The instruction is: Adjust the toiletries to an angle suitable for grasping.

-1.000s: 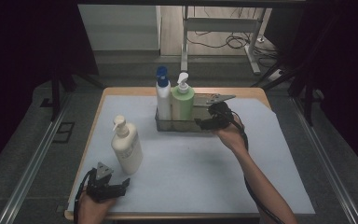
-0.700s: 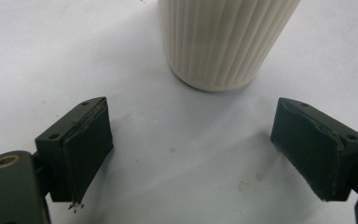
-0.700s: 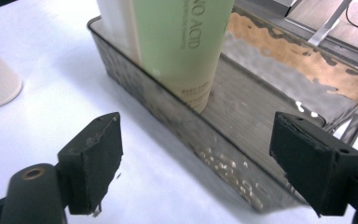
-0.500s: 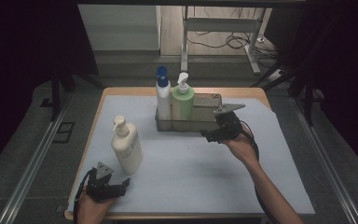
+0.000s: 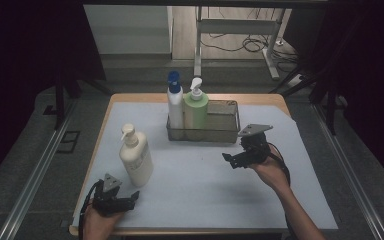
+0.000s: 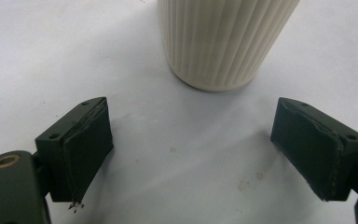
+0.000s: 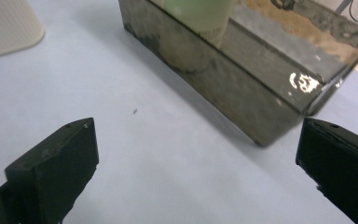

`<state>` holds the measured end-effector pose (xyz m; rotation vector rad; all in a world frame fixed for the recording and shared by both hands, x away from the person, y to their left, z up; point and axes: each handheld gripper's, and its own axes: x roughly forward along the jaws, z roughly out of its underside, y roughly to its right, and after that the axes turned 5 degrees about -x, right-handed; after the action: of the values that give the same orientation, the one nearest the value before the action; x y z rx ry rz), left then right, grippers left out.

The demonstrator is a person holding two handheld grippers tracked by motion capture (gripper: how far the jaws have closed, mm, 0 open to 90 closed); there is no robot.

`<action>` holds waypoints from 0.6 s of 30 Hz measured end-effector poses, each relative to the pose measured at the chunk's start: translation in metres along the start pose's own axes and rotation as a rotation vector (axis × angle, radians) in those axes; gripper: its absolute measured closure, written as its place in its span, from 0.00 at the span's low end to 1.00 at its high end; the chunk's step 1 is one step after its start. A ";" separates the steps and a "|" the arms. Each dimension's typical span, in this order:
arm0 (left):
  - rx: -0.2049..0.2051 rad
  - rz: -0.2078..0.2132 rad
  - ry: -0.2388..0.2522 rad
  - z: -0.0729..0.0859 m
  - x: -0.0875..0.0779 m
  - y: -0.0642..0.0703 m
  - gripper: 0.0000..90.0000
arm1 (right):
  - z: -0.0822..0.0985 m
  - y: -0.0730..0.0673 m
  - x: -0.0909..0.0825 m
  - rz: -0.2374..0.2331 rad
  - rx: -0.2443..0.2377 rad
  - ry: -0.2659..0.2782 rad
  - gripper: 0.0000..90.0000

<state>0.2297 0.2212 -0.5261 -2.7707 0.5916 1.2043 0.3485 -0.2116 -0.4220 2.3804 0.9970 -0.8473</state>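
The left gripper [image 5: 130, 197] rests near the table's front-left corner, jaws spread wide with nothing between them, aimed at the cream pump bottle [image 5: 136, 157] that stands upright on the pale blue mat [image 5: 200, 175] just beyond its tips. The right gripper [image 5: 230, 160] hangs in front of the wire basket [image 5: 225, 131], empty too; its jaws have just been opening and now stand fully apart.

The cream bottle's ribbed plastic wall [image 6: 223, 42] looks stiff and should give the pads some bite, but it is smooth plastic and tall, so I judge it top-heavy and prone to tipping if pushed. A grip across the body below the shoulder seems safest; the pump head looks thin and liable to twist. Its weight depends on how full it is, which the opaque wall hides.

In the basket, the blue-capped bottle [image 5: 174, 102] and the green bottle [image 5: 196, 107] stand at the left end. The left gripper view cuts the cream bottle off above its base, and the right gripper view shows the green bottle [image 7: 200, 11] blurred behind the mesh
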 end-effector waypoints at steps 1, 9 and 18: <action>0.002 -0.001 0.000 0.000 0.000 0.000 0.14 | 0.003 -0.001 -0.002 0.005 0.001 -0.003 0.00; 0.001 0.000 0.002 0.000 0.000 0.000 0.14 | 0.029 -0.005 -0.009 0.013 0.020 -0.017 0.00; -0.001 -0.001 0.005 0.001 0.000 0.000 0.14 | 0.060 -0.009 -0.012 0.028 0.057 -0.036 0.00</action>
<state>0.2292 0.2211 -0.5266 -2.7759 0.5907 1.1980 0.3135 -0.2462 -0.4588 2.4124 0.9349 -0.9159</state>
